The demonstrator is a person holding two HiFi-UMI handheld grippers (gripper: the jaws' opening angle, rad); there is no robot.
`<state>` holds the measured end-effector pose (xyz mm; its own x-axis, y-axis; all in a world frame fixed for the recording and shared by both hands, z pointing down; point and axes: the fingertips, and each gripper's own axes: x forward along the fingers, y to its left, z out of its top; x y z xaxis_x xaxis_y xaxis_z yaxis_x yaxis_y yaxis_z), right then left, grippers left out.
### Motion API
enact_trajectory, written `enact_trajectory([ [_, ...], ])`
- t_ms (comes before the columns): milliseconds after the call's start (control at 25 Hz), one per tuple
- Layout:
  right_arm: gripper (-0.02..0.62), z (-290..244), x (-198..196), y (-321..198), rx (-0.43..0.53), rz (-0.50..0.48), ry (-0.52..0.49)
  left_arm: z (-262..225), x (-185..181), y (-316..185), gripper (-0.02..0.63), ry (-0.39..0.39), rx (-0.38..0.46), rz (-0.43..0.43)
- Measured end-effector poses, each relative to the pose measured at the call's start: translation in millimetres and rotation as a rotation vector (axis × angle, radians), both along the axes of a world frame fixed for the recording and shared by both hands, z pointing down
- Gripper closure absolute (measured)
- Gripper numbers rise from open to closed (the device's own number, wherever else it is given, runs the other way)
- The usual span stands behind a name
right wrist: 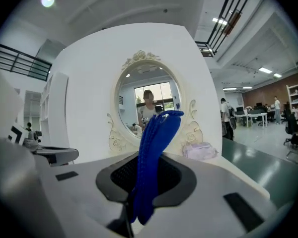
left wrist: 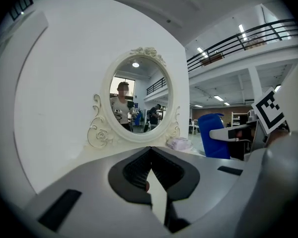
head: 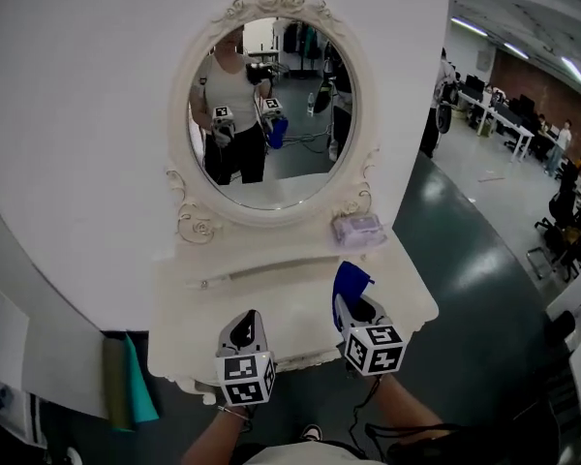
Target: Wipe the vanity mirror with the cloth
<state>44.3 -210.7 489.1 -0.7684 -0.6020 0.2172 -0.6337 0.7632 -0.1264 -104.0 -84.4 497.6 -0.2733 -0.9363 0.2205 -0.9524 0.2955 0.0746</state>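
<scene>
At lower centre of the head view, both grippers hung above the front edge of the white vanity top [head: 271, 294], short of the glass.

- Right gripper [head: 354, 306]: jaws closed onto the blue cloth [head: 350, 283]. In the right gripper view the cloth stood up from between the jaws as a folded strip, its loose end curling over at the top and a short tail hanging below the grip.
- Left gripper [head: 244, 331]: jaws closed with tips meeting, nothing between them. It held no part of the cloth.
- Vanity mirror [head: 271, 114]: oval, in a carved white frame, upright at the back of the vanity in the upper centre of the frame. It reflected the person and both grippers.
- A small pale packet [head: 358, 229] lay on the vanity top at the lower right foot of the mirror frame, between the cloth and the glass.

Progress, as judged: step 1, getting the cloth in hand, looked done. The wiping itself looked not yet begun, since the cloth was well apart from the mirror and touched nothing but the jaws. No streak or wiped patch could be made out on the glass, so its cleanliness could not be told.

Cloth relative to grippers: inside the right gripper's jaws, just to the right of the left gripper, below the mirror in the frame.
</scene>
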Motion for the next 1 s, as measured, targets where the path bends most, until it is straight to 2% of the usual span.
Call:
enact_trajectory([
  [160,0.525,-21,-20,-45,0.078,-0.085,0.006,-9,-14,-17,0.597,-0.015,-0.005,-0.082],
  [320,0.525,-35,-52,-71,0.109,-0.138,-0.033,-13,-39,-22,0.597,-0.042,-0.029,-0.142],
  [480,0.525,-47,-86,-81,0.172,-0.201,-0.009,-27,-79,-47,0.597,-0.066,0.010,-0.174],
  [600,0.525,-55,-111,-83,0.224,-0.247,0.037,-43,-103,-67,0.597,-0.089,0.043,-0.167],
  [760,0.525,-99,-152,-104,0.354,-0.279,0.072,-80,-128,-101,0.597,-0.111,0.107,-0.128],
  [1000,0.525,-165,-222,-119,0.551,-0.369,0.144,-152,-171,-130,0.597,-0.215,0.178,-0.086],
])
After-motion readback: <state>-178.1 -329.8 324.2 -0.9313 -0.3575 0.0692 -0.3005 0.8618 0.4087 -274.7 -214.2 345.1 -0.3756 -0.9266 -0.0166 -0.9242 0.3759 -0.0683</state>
